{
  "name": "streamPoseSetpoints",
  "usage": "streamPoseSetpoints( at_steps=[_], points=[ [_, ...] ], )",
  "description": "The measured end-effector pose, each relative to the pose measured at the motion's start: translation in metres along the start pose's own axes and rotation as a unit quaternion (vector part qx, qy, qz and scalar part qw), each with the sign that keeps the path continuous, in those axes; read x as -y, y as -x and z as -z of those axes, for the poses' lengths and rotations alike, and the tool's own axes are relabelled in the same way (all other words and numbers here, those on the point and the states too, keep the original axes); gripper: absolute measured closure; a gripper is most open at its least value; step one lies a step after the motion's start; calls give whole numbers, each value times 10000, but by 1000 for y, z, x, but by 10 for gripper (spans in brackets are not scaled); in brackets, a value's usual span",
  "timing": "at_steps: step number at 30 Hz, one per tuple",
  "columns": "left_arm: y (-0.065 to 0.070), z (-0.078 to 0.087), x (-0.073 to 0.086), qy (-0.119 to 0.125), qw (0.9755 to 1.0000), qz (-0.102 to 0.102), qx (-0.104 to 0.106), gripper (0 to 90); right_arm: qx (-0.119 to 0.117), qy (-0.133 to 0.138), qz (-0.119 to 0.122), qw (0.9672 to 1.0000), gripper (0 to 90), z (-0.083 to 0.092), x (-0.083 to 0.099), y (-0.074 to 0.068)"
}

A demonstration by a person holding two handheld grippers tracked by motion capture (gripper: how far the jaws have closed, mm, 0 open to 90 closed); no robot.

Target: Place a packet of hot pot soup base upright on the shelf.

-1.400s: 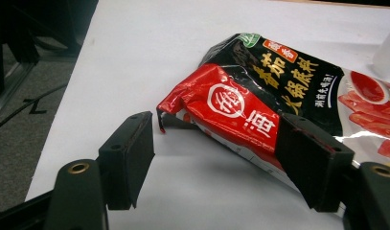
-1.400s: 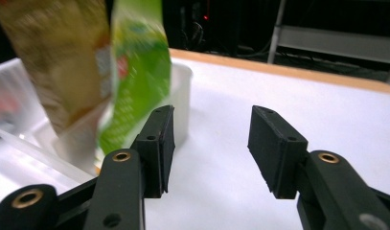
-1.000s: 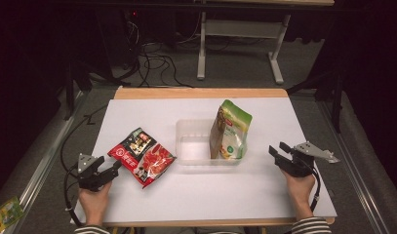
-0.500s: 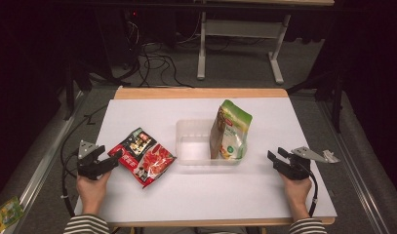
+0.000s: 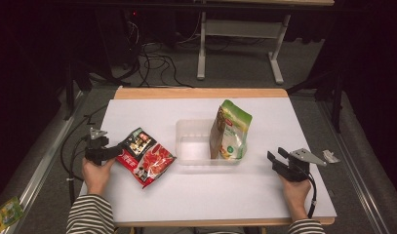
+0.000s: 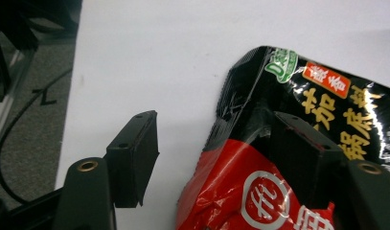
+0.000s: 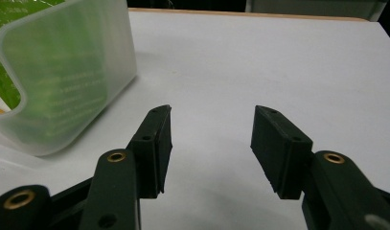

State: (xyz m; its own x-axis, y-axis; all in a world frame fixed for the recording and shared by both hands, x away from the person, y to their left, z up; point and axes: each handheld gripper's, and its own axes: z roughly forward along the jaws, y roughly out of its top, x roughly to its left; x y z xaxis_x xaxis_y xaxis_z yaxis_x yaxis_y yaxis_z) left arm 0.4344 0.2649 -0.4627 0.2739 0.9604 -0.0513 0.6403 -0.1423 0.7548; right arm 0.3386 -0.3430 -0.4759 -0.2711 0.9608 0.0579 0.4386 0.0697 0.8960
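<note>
I have the left gripper [image 5: 119, 152] at the near left corner of the red and black packet [image 5: 146, 156], which lies flat on the white surface [image 5: 196, 204] just to the left of the clear tub [image 5: 193, 146]. From the left gripper view, the fingers [image 6: 135, 155] are spread, and they have just been closing a little; one sits on bare surface beside the packet's edge and the other lies over the packet [image 6: 298, 143] itself, so the crimped edge is between them but I see no pinch on it yet. My read is that the packet is light, soft and glossy, a foil-like pouch that will crumple and slide rather than hold shape, and the filled middle will sag if lifted by one end. I judge the flat sealed seam along the black end to be the best place to take hold, deep enough that the slick film does not slip out. The right gripper [image 5: 276, 163] rests on the surface to the right of the tub, its fingers [image 7: 156, 143] apart with nothing between them, the tub's frosted corner [image 7: 63, 81] near them. A green pouch [image 5: 230, 131] stands upright inside the tub at its right end.
</note>
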Motion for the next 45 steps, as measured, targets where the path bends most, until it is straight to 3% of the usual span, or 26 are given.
streamPoseSetpoints(
  at_steps=[5, 8, 12, 15, 22, 26, 29, 33, 45],
  points=[
    [-3, -6, 3, -138, 9999, 13, 66, 356, 8, -13, -17, 10000, 487, 0, 0, 0],
    [-4, -11, 4, -304, 9992, 91, 258, 365, 13, -12, -34, 10000, 485, 0, 0, 0],
    [-1, -13, 5, -316, 9978, 7, 582, 483, 17, -21, -29, 10000, 484, -1, 0, 0],
    [0, -15, 6, -342, 9968, 54, 725, 538, 15, -58, 15, 10000, 483, -1, 0, 0],
    [0, -15, 6, -408, 9955, 136, 838, 571, 59, -65, 29, 10000, 481, -1, 0, -1],
    [2, -14, 7, -456, 9946, 90, 929, 617, 55, -57, 28, 10000, 480, -1, 0, -1],
    [4, -13, 7, -508, 9939, -83, 977, 682, 44, -99, 28, 9999, 479, -1, 0, -2],
    [1, -12, 7, -541, 9923, -45, 1113, 723, 55, -67, 26, 10000, 476, -1, 0, -1],
    [2, -1, 7, -473, 9916, -224, 1179, 862, 28, -74, -38, 10000, 469, -1, 0, 0]
  ],
)
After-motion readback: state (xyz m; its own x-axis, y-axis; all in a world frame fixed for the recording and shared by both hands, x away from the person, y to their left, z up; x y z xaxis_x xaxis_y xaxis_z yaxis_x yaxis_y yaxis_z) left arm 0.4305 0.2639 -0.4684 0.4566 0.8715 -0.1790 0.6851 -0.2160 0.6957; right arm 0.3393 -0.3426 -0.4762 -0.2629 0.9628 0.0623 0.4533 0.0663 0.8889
